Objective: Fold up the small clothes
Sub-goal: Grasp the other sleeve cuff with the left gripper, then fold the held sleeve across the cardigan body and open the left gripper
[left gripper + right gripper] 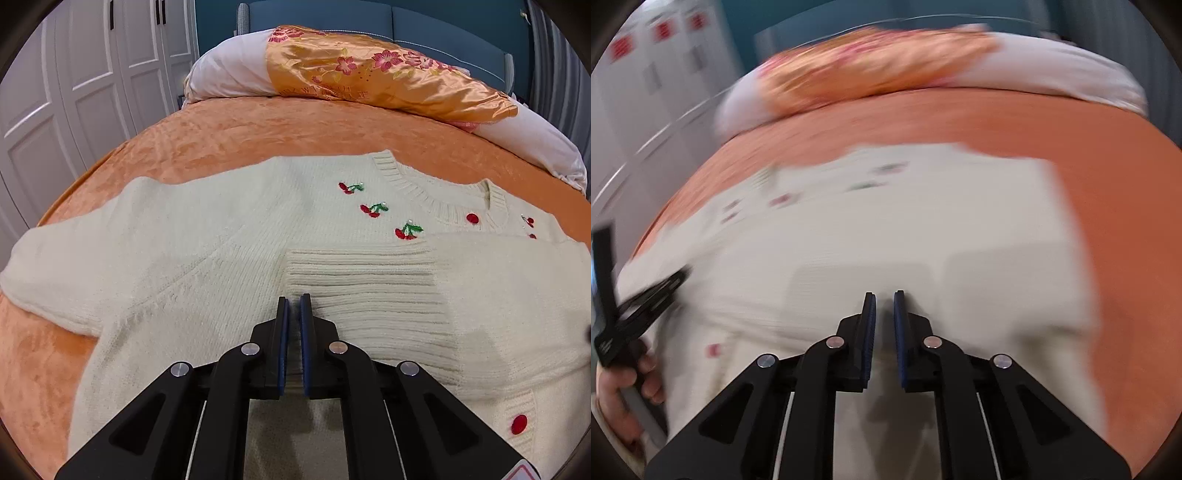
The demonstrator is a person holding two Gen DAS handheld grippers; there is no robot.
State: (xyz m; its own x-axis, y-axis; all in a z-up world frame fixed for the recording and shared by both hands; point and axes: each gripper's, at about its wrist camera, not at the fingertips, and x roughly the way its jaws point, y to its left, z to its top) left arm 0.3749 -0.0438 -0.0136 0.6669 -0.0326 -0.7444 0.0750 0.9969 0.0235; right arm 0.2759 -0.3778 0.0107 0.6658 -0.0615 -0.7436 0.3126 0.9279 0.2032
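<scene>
A cream knit cardigan [207,236] with embroidered cherries and red buttons lies flat on the orange bedspread [221,125]. One sleeve is folded across its chest, and that sleeve's ribbed cuff [362,273] lies in the middle. My left gripper [294,300] is shut, with its tips at the cuff's near left corner. Whether any knit is pinched I cannot see. The right wrist view is motion-blurred. In it the cardigan [886,229] fills the middle, and my right gripper [884,295] is low over it, pads almost together with nothing seen between them. At the left edge of that view a hand [624,387] holds the left gripper [681,275].
An orange satin floral quilt [369,74] and white pillows [229,74] are piled at the head of the bed, in front of a blue headboard [406,22]. White wardrobe doors [74,92] stand to the left. Bare bedspread borders the cardigan on the right [1126,258].
</scene>
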